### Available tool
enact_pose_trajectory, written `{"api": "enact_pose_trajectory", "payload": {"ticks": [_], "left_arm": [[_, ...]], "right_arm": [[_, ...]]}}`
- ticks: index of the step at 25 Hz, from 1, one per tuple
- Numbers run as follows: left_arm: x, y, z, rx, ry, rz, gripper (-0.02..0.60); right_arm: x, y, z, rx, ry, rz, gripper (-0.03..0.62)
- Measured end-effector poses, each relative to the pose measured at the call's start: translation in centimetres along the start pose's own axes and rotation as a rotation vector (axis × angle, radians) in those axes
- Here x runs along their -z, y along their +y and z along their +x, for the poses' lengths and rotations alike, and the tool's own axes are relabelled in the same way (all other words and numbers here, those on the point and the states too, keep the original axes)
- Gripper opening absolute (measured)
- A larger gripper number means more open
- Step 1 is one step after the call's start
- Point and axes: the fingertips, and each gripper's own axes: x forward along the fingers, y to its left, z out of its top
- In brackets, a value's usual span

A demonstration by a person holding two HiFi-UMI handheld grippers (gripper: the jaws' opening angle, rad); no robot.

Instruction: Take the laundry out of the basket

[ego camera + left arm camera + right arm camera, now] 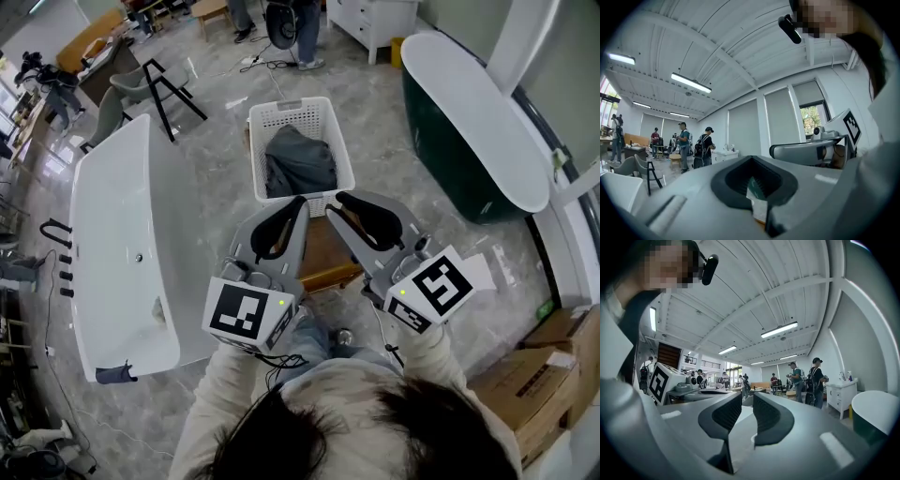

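Laundry [300,161], a dark grey crumpled bundle, lies inside the white slatted basket [256,141], which stands on the floor just ahead of both gripper tips. Nearest to the camera, the person's pale sleeves [225,398] hold the two grippers side by side, both pointing towards the basket. The left gripper [298,206] has its jaws drawn together at the tips, and its black pads enclose only a small loop of air. The right gripper [339,206] has its jaws a little apart with nothing between them. Under both grippers sits a brown wooden top [323,255], whose far edge reaches the basket's near wall. Out beyond the left gripper a long white bathtub [117,234] runs alongside, its rim near the basket's left wall with a strip of grey stone floor [220,131] between them. To the right of the right gripper are cardboard boxes [525,384]. Farther ahead on that side a dark green tub with a white rim [469,112] leaves a wider stretch of bare floor beside the basket. Past the basket a cable lies on the floor, a black-framed chair [173,89] stands to the left, and people's legs [305,33] and a white cabinet [375,19] close off the far end.
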Motion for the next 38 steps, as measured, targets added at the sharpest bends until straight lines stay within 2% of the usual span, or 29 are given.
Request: {"api": "enact_pose_trajectory", "payload": {"ticks": [9, 14, 21, 24, 30, 33, 38], "left_arm": [[-0.2, 7.9, 3.1, 0.047, -0.001, -0.006, 0.003], [-1.2, 12.3, 4.4, 0.076, -0.039, -0.011, 0.006], [0.7, 15.0, 8.7, 0.140, 0.005, 0.020, 0.028], [2.2, 15.8, 11.0, 0.142, 0.046, 0.039, 0.031], [6.2, 18.0, 16.4, 0.150, 0.167, 0.009, 0.035], [9.5, 19.1, 18.7, 0.155, 0.255, 0.019, 0.040], [15.5, 20.6, 21.5, 0.165, 0.425, 0.092, 0.044]], "right_arm": [[-1.1, -2.3, 8.2, 0.025, -0.008, -0.040, 0.100], [-2.0, -3.2, 12.3, 0.044, -0.011, -0.069, 0.103], [-0.7, -6.8, 16.1, 0.057, 0.057, -0.089, 0.114], [0.4, -9.2, 17.6, 0.047, 0.089, -0.090, 0.117], [4.5, -15.4, 20.9, 0.033, 0.224, -0.086, 0.132], [7.9, -17.9, 22.2, 0.014, 0.312, -0.083, 0.144], [14.1, -20.8, 23.5, -0.021, 0.465, -0.073, 0.161]]}}
